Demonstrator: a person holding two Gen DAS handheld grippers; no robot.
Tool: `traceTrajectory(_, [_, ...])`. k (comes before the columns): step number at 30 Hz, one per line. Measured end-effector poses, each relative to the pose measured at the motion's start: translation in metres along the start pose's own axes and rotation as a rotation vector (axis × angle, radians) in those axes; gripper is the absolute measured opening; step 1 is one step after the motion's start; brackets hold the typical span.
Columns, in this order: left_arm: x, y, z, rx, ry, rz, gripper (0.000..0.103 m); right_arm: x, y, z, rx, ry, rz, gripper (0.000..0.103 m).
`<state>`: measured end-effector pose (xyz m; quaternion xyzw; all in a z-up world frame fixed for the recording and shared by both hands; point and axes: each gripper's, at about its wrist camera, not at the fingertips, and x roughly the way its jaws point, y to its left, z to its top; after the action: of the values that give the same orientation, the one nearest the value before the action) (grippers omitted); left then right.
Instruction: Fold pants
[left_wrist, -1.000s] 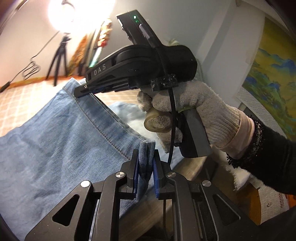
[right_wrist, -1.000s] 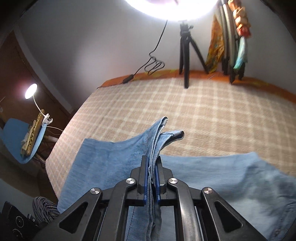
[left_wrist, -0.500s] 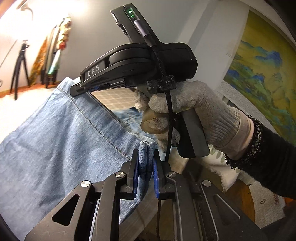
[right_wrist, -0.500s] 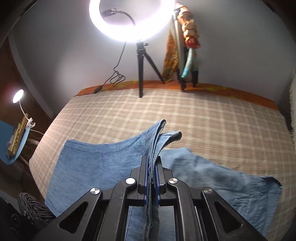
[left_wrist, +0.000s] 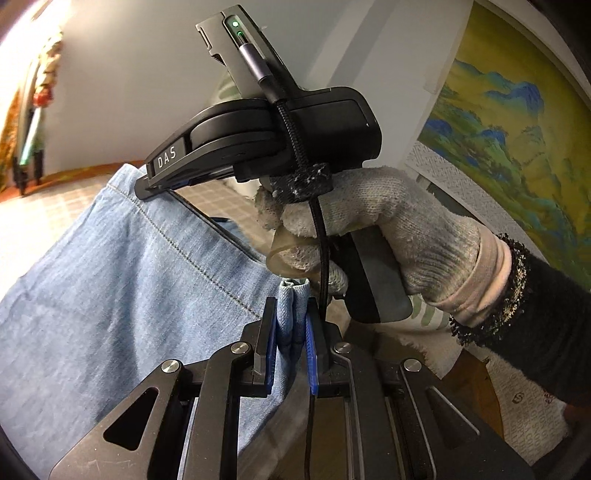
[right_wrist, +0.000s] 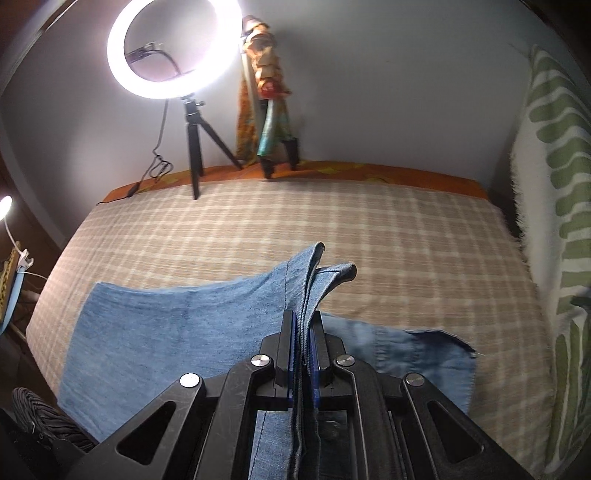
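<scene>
Nearest the left wrist camera, the left gripper (left_wrist: 291, 345) is clamped on a bunched corner of the pants (left_wrist: 122, 295), the blue pads pressing a thick wad of light denim between them. Nearest the right wrist camera, the right gripper (right_wrist: 303, 356) is likewise closed on several stacked layers of the same edge, whose stitched hem sticks up past the fingertips and flops over at the top. Just beyond the left gripper, the right gripper's black body appears, held by a gloved hand (left_wrist: 384, 225), its tip pinching the denim further along the same seam, so both grips sit on one edge with the cloth stretched between them. As a judgement, the fold is under way but not finished: an edge has been gathered and lifted, and it is yet to be carried across, laid down and smoothed. Past the right gripper, the rest of the pants lies fairly flat on the checked bedspread (right_wrist: 388, 229), a pale panel spreading to the left and a darker part with a ragged end reaching to the right. The cloth looks soft, faded and only slightly wrinkled. Farther off stand a tripod with a lit ring light (right_wrist: 173, 50) and some coloured cloth against the wall; a leaf-patterned pillow (right_wrist: 557, 206) is at the right.
</scene>
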<state>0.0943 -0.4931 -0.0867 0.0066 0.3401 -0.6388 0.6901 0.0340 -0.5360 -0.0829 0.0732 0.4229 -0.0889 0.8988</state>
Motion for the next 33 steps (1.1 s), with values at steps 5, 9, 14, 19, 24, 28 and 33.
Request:
traceTrajectory(5, [0.021, -0.005, 0.003, 0.012, 0.032, -0.014, 0.011, 0.006, -0.033, -0.008, 0.027, 0.016, -0.027, 0.004])
traceTrajectory(9, [0.033, -0.006, 0.002, 0.024, 0.052, -0.025, 0.011, 0.012, -0.052, -0.015, 0.041, 0.027, -0.039, 0.004])
traceTrajectory(14, [0.049, -0.003, 0.002, 0.032, 0.096, -0.024, 0.011, 0.024, -0.068, -0.025, 0.046, 0.045, -0.057, 0.004])
traceTrajectory(19, [0.049, 0.0, -0.004, 0.015, 0.139, -0.005, 0.012, 0.046, -0.081, -0.037, 0.07, 0.089, -0.055, 0.004])
traceTrajectory(24, [0.031, -0.005, -0.012, 0.031, 0.177, 0.012, 0.013, 0.057, -0.084, -0.04, 0.066, 0.103, -0.062, 0.004])
traceTrajectory(28, [-0.004, -0.002, -0.016, 0.002, 0.162, 0.012, 0.019, 0.062, -0.085, -0.04, 0.056, 0.115, -0.09, 0.012])
traceTrajectory(33, [-0.07, 0.018, -0.032, -0.01, 0.127, 0.072, 0.019, 0.043, -0.093, -0.037, 0.072, 0.093, -0.149, 0.025])
